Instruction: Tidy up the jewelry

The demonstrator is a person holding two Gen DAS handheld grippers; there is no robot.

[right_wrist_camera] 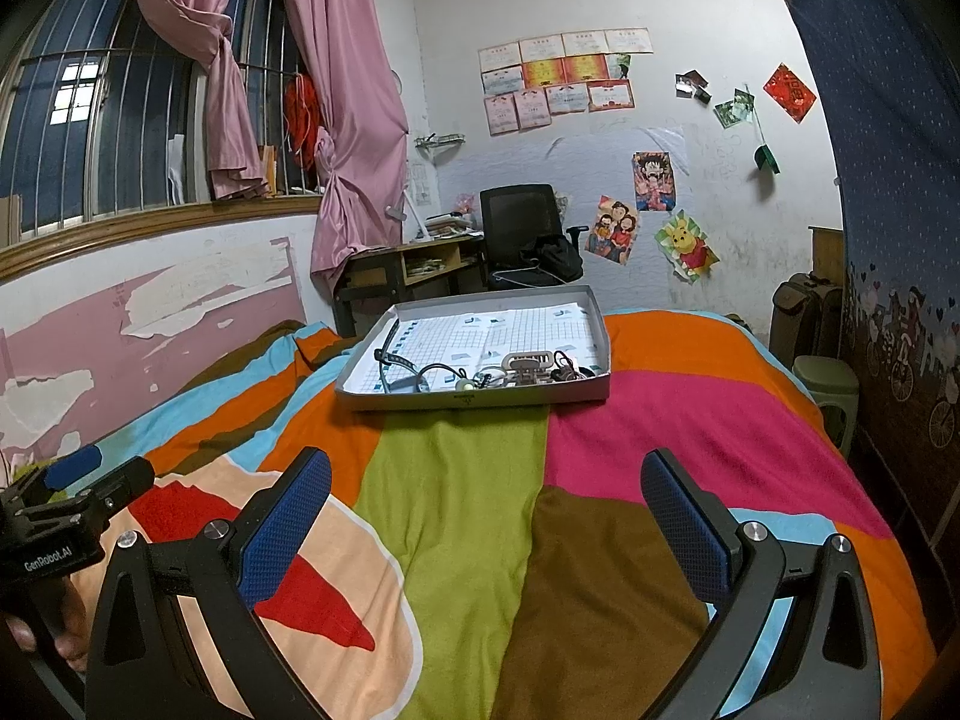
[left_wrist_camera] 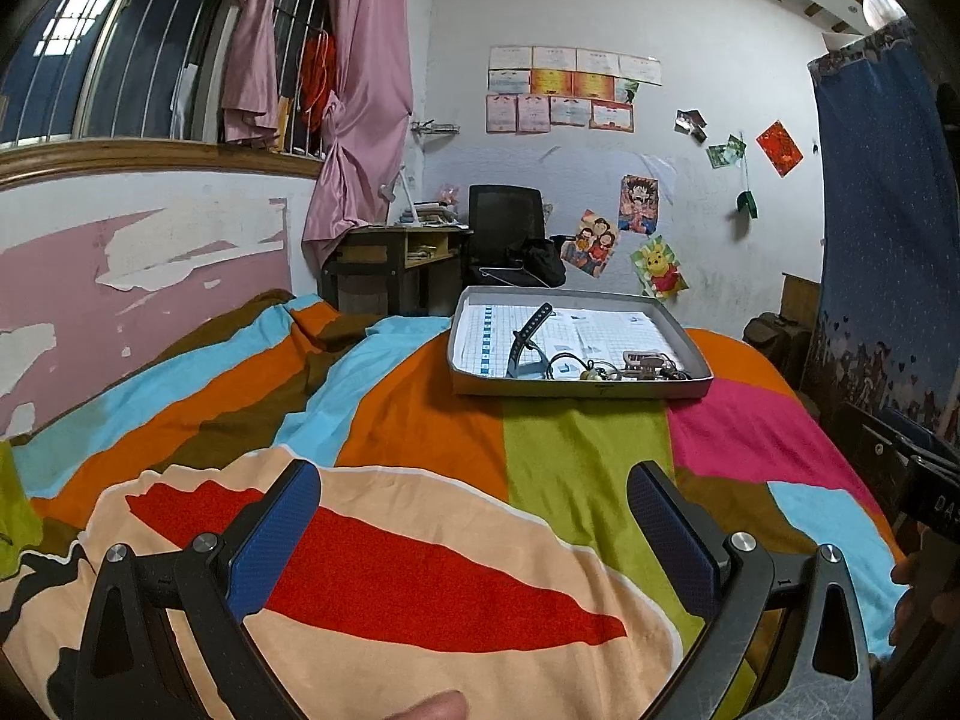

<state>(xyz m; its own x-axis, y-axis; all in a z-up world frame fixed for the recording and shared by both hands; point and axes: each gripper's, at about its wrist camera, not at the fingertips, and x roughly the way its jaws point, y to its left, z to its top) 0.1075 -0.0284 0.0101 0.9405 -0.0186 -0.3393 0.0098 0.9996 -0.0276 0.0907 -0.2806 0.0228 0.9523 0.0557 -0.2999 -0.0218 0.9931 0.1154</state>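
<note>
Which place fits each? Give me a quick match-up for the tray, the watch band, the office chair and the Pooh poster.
Things:
1. tray
2. watch band
3. office chair
4. Pooh poster

Places:
A. stuck on the white wall
B. at the desk behind the bed
C. on the striped bedspread
D. at the left end of the tray

Pairs: 1-C, 2-D, 3-B, 4-A

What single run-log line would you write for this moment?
stage: not started | left gripper: open, empty | right gripper: open, empty | jewelry: heaped at near edge of tray | tray: on bedspread
</note>
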